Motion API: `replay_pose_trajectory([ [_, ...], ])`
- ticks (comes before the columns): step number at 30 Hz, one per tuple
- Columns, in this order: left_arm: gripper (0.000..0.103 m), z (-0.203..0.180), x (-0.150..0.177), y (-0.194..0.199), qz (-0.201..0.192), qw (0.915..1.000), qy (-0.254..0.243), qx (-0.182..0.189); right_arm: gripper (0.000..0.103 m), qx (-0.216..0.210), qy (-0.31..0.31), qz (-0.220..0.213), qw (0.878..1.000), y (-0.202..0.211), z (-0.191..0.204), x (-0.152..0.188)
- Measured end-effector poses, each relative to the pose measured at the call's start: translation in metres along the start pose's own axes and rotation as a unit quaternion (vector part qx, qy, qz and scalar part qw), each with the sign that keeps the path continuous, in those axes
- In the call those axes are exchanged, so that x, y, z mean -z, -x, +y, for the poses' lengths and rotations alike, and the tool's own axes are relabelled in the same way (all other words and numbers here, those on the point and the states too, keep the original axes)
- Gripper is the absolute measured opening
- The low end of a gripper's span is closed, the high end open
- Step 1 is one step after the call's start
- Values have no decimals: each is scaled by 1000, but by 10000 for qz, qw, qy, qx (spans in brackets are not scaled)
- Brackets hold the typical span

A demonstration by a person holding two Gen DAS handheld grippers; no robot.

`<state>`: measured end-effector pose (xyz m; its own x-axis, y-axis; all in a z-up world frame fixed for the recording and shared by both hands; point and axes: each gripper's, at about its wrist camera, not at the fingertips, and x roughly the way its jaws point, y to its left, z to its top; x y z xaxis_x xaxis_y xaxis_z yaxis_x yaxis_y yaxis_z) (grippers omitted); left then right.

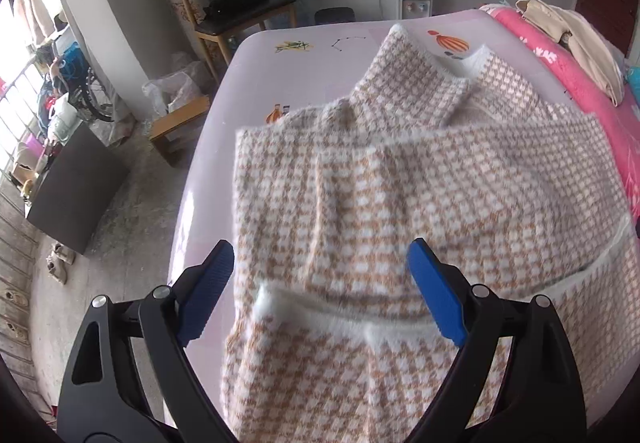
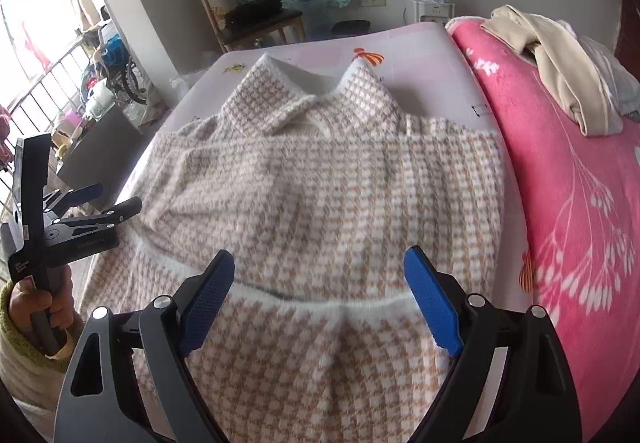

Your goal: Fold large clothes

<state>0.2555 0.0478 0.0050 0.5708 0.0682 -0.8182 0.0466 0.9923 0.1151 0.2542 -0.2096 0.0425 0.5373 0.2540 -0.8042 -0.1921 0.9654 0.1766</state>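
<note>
Tan-and-white houndstooth knit, fuzzy and soft, makes up the sweater [image 1: 400,183] that lies spread on the pale lilac worktop [image 1: 256,83], collar at the far end and white-trimmed hem edges nearest the cameras. The sleeves look folded across the body, though motion blur makes the layering hard to read.

The left gripper [image 1: 320,293] hovers over the sweater's near left part with its blue fingers [image 1: 436,295] spread wide. The left finger sits over the garment's left edge where it meets bare worktop; the other is above the knit. Nothing is pinched between them.

The right gripper [image 2: 320,301] hangs over the near middle of the sweater, its fingers [image 2: 432,303] likewise spread wide, the white hem band running across the gap below them, apparently not touched.

In the right wrist view the left gripper shows at the left edge, held by a hand [image 2: 40,307] in a cream-and-green cuff. A pink blanket [image 2: 560,183] lies just beside the sweater's right side.
</note>
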Motion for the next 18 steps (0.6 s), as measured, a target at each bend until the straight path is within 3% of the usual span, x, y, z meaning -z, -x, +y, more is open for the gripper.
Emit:
replay_pose_trajectory([
  [6,85,15,-76,-20,-264,9958,178,858,87,-271,-95,-170,9994,-20,-16,-82],
  [12,85,6,-159,-75,-343,9864,403,1554,87,-632,-693,256,9953,-95,-44,-162],
  [16,80,-16,-200,-124,-59,9847,493,1668,87,-409,-980,577,9927,-155,-64,-198],
  [18,70,-27,-211,-147,123,9862,523,1564,83,-444,-1168,755,9893,-181,-73,-209],
])
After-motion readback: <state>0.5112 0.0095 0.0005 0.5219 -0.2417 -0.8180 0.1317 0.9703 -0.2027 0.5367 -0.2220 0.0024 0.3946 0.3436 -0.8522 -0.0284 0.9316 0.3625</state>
